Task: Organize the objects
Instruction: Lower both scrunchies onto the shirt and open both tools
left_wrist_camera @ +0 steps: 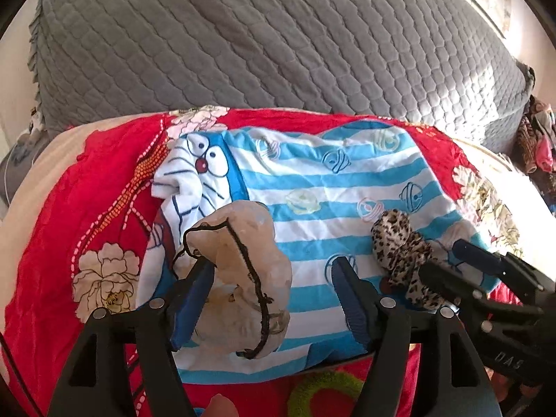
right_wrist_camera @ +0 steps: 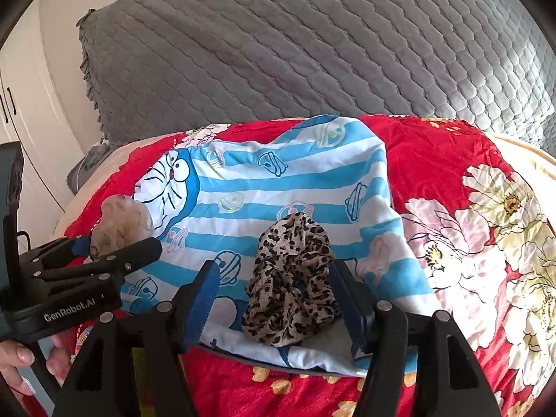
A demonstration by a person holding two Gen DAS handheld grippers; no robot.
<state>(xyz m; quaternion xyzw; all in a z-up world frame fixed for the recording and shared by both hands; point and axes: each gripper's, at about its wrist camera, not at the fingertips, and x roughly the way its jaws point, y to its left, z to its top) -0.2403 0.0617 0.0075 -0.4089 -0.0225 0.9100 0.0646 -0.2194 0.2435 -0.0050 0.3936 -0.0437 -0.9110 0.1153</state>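
A cream scrunchie with black trim (left_wrist_camera: pixel 243 271) lies on a blue-and-white striped cartoon cloth (left_wrist_camera: pixel 312 180), between the wide-open fingers of my left gripper (left_wrist_camera: pixel 271 274). It touches the left finger. It also shows in the right wrist view (right_wrist_camera: pixel 121 224). A leopard-print scrunchie (right_wrist_camera: pixel 292 281) lies on the same cloth (right_wrist_camera: pixel 278 180) between the open fingers of my right gripper (right_wrist_camera: pixel 274 278). It also shows in the left wrist view (left_wrist_camera: pixel 399 246), with the right gripper (left_wrist_camera: pixel 448 264) around it.
The cloth lies on a red flowered bedspread (right_wrist_camera: pixel 434 160). A grey quilted cover (left_wrist_camera: pixel 243 34) rises behind. A green scrunchie (left_wrist_camera: pixel 323 392) lies near the front edge. Clothes (left_wrist_camera: pixel 535 139) are piled at far right. A white wardrobe (right_wrist_camera: pixel 21 104) stands at left.
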